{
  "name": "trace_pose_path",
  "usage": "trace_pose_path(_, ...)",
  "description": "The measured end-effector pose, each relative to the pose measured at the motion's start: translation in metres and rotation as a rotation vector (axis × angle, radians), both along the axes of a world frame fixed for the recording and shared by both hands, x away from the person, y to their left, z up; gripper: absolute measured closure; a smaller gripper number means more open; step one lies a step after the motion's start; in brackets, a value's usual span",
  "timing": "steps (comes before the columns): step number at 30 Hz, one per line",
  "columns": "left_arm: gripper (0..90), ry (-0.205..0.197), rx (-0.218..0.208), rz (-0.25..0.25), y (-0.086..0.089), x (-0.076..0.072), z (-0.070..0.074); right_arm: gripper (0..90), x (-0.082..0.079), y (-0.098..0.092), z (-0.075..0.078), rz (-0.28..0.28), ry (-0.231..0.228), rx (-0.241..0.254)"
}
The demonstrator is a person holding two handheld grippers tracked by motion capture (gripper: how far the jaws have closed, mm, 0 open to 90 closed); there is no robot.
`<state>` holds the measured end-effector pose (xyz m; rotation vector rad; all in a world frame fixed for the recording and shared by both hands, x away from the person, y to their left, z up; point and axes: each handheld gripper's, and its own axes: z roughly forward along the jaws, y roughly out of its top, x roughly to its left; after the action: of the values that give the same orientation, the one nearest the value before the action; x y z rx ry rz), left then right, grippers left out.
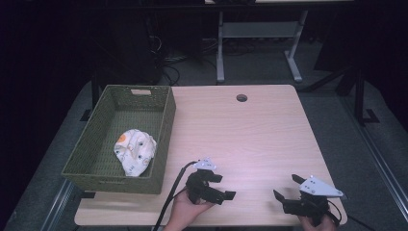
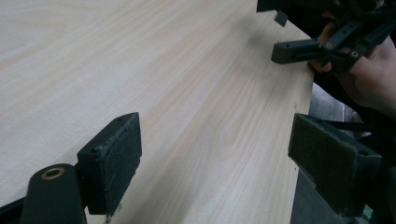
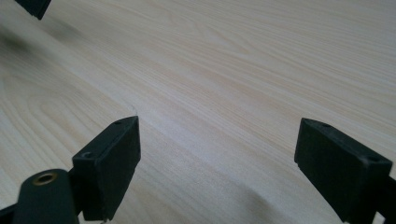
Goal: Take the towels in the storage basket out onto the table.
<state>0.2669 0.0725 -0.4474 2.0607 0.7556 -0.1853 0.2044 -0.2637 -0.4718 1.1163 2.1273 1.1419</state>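
Here, a crumpled white printed cloth (image 1: 135, 152) lies in the basket (image 1: 91, 144), both grippers' fingers spread.

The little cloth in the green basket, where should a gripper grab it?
Best from straight above, pinching the bunched top of the cloth. It lies crumpled on the floor of the basket, close to its right wall, so a sideways approach is probably blocked. The left gripper is nearer, and its jaws stand open and empty.
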Motion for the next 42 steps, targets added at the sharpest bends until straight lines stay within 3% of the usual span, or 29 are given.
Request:
trace_pose_path(9, 16.7, -0.007, -0.035, 0.042, 0.009, 0.012, 0.016, 14.0, 0.001, 0.002, -0.002, 0.001, 0.008, -0.009)
trace_pose_path(18, 17.0, -0.019, -0.029, 0.077, 0.009, 0.022, 0.022, 14.0, 0.001, 0.002, -0.002, -0.004, 0.013, -0.007)
trace_pose_path(19, 16.9, -0.004, -0.021, 0.076, 0.006, 0.027, 0.022, 14.0, 0.001, 0.003, -0.002, -0.005, 0.019, -0.006)
trace_pose_path(24, 17.0, -0.004, -0.023, 0.095, 0.004, 0.033, 0.026, 14.0, 0.001, 0.003, -0.002, -0.004, 0.019, -0.006)
trace_pose_path(28, 17.1, -0.004, -0.024, 0.091, 0.001, 0.038, 0.036, 14.0, 0.002, 0.001, -0.003, -0.003, 0.015, -0.005)
trace_pose_path(32, 17.1, -0.012, -0.047, 0.084, 0.001, 0.04, 0.047, 14.0, 0.001, 0.001, -0.002, -0.004, 0.015, -0.002)
trace_pose_path(35, 17.1, 0.012, -0.099, 0.081, 0.008, 0.044, 0.059, 14.0, 0.001, 0.001, -0.002, -0.004, 0.015, -0.002)
trace_pose_path(38, 17.0, 0.007, -0.103, 0.077, 0.013, 0.045, 0.066, 14.0, 0.001, 0.001, -0.002, -0.004, 0.015, -0.003)
trace_pose_path(39, 17.0, 0.015, -0.128, 0.08, 0.019, 0.046, 0.072, 14.0, 0.001, 0.001, -0.002, -0.004, 0.016, -0.002)
trace_pose_path(42, 17.0, 0.021, -0.147, 0.08, 0.025, 0.048, 0.078, 14.0, 0.001, 0.001, -0.002, -0.004, 0.016, -0.003)
